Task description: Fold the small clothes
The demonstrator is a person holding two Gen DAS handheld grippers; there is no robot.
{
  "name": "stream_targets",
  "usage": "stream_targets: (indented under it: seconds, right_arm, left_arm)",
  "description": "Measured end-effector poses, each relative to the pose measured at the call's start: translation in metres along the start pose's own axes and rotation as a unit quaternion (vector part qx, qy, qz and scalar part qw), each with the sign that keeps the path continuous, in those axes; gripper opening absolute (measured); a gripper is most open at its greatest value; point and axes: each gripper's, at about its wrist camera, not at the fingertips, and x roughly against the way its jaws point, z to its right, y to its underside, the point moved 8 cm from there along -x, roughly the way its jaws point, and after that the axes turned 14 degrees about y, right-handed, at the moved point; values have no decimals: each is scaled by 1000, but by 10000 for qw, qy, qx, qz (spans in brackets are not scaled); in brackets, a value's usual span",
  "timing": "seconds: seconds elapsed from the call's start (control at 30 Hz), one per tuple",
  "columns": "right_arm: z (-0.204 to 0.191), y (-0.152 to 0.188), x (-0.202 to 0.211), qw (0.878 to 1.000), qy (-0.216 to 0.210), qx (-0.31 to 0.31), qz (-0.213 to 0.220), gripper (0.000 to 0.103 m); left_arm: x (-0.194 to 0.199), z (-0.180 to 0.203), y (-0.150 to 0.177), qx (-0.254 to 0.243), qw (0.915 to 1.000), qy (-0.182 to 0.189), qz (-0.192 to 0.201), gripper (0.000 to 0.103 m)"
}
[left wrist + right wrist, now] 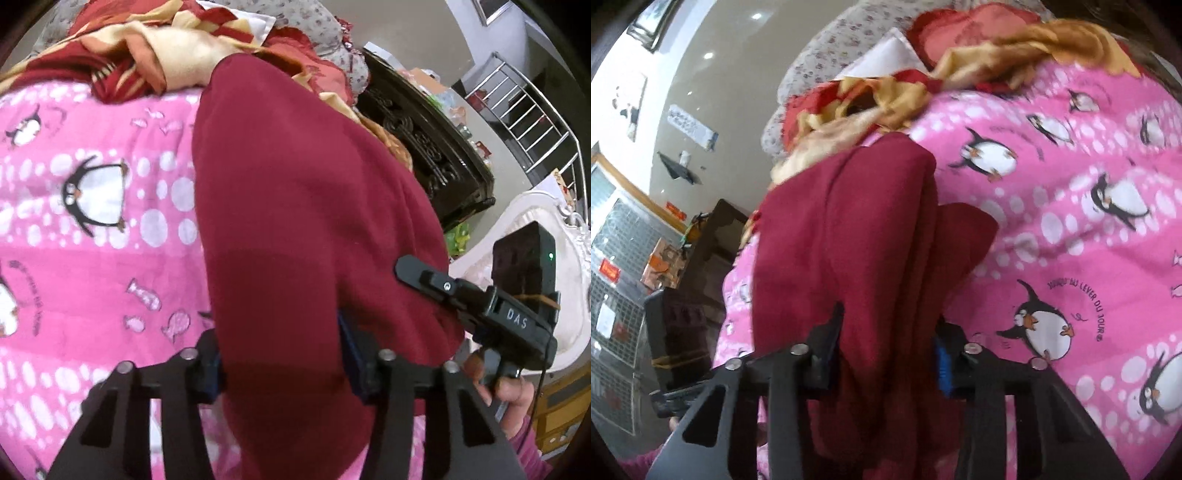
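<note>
Both grippers clamped on the near edge of the dark red knit garment [295, 192], left gripper [282, 363] and right gripper [886, 350] side by side, likely to lift that edge evenly over the pink penguin-print blanket [92, 258]. Only from the right: bunched layers and a folded flap. Only from the left: the right tool's black body.
</note>
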Motion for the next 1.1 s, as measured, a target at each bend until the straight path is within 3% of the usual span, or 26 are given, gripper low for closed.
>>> stream_targets:
  seconds: [0.17,0.37,0.43,0.47,0.57,0.67,0.73,0.8,0.9,0.97,1.1]
  right_arm:
    - [-37,14,26,9987,-414,249,-156,40]
    - [-66,63,6,9955,-508,493,-632,42]
    - [-63,79,-15,9942,-285,489,-918,45]
    - [-58,90,-28,9923,9,571,-1095,47]
    - [-59,91,-21,9929,203,718,-931,49]
    - [-68,83,4,9885,697,1215,-563,49]
    - [-84,80,23,9826,822,1638,-293,48]
    - [-103,83,37,9788,664,1933,-93,45]
    - [-119,99,37,9716,677,2265,-109,40]
    - [-120,113,30,9640,867,2506,-180,34]
    - [-96,129,8,9506,1533,2682,-319,31]
  left_arm:
    - [54,14,15,-165,9999,12,16,52]
    - [85,-16,63,34,9983,-542,-215,53]
    - [79,-38,80,224,9959,-791,-378,55]
    - [78,-44,84,271,9953,-861,-361,62]
    - [90,-43,85,148,9939,-1088,-54,74]
    - [103,-38,81,-105,9894,-1447,105,78]
    - [112,-41,81,-203,9864,-1621,175,79]
    - [114,-40,81,-228,9847,-1713,204,79]
    - [117,-37,85,-374,9799,-1941,260,80]
    - [117,-33,86,-500,9767,-2064,306,80]
    - [117,-23,84,-640,9742,-2128,385,80]
